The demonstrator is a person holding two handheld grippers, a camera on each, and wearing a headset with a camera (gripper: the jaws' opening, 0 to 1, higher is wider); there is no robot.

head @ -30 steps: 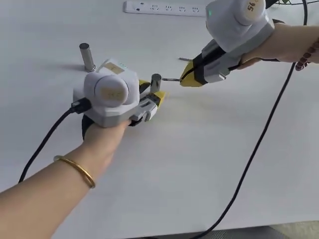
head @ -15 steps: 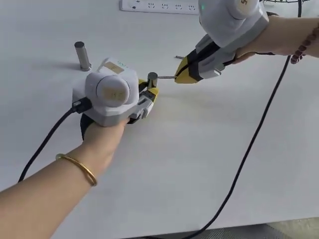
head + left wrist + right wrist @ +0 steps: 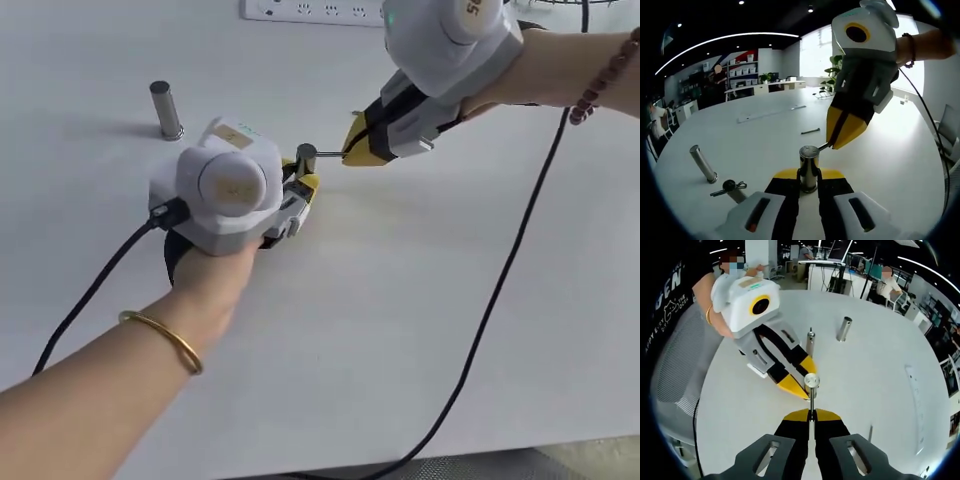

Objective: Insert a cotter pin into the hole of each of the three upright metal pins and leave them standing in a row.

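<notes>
My left gripper (image 3: 303,186) (image 3: 809,175) is shut on the base of an upright metal pin (image 3: 306,158) (image 3: 809,161) (image 3: 812,380). Coming in from the right, my right gripper (image 3: 350,153) (image 3: 845,127) (image 3: 811,414) is shut on a thin cotter pin (image 3: 328,153) (image 3: 811,401). The cotter pin's tip touches the metal pin just under its top. A second metal pin (image 3: 166,110) (image 3: 702,163) (image 3: 844,328) stands bare at the far left. A third metal pin (image 3: 732,189) (image 3: 810,341) has a cotter pin through it.
A loose cotter pin (image 3: 356,114) (image 3: 810,131) (image 3: 870,432) lies on the white table beyond the grippers. A white power strip (image 3: 310,12) (image 3: 770,113) runs along the far edge. Black cables (image 3: 500,290) trail from both grippers toward me.
My right gripper has moved left with the cotter pin, closing the gap until its tip meets the held metal pin. The left gripper still holds that pin in place.
</notes>
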